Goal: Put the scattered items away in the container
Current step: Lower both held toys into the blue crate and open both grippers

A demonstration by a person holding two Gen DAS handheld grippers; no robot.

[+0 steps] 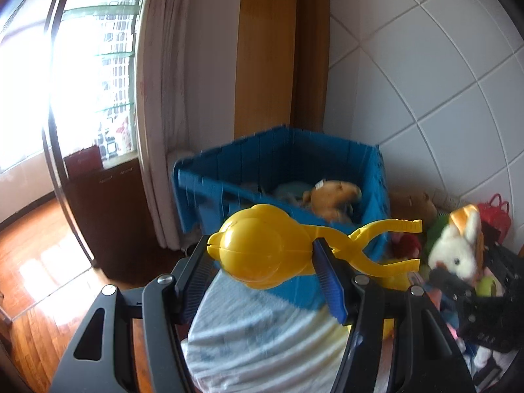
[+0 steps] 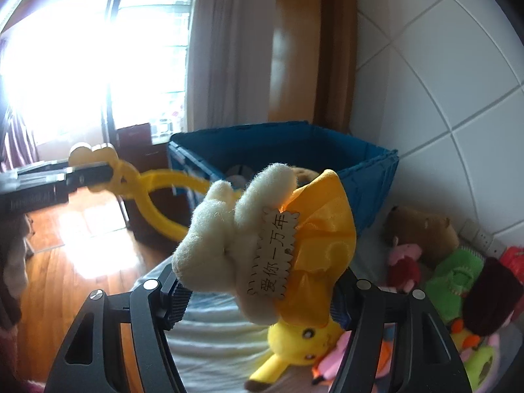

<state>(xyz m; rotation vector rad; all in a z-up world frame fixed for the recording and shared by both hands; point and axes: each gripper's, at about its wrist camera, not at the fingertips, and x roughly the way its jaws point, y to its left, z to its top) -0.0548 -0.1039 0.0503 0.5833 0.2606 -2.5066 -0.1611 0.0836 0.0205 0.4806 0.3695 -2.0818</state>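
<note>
In the left wrist view, a yellow plastic clamp toy [image 1: 262, 249] is held by its ball-shaped head between the pads of the left gripper [image 1: 262, 281], just short of the blue crate [image 1: 209, 180]; a slip from that smooth, rounded head is judged possible, so that the toy drops outside the crate. In the right wrist view, a white plush rabbit [image 2: 229, 239] in a yellow dress is clamped in the right gripper [image 2: 258, 291], likewise short of the crate, and its soft body could be squeezed out, or its dress snagged on the rim.

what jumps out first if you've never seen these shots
The bright yellow snowball-maker tongs clamped in the left gripper fill the foreground. The right gripper holds a white plush rabbit in a yellow dress. Behind both stands a big blue crate in the tiled corner.
</note>
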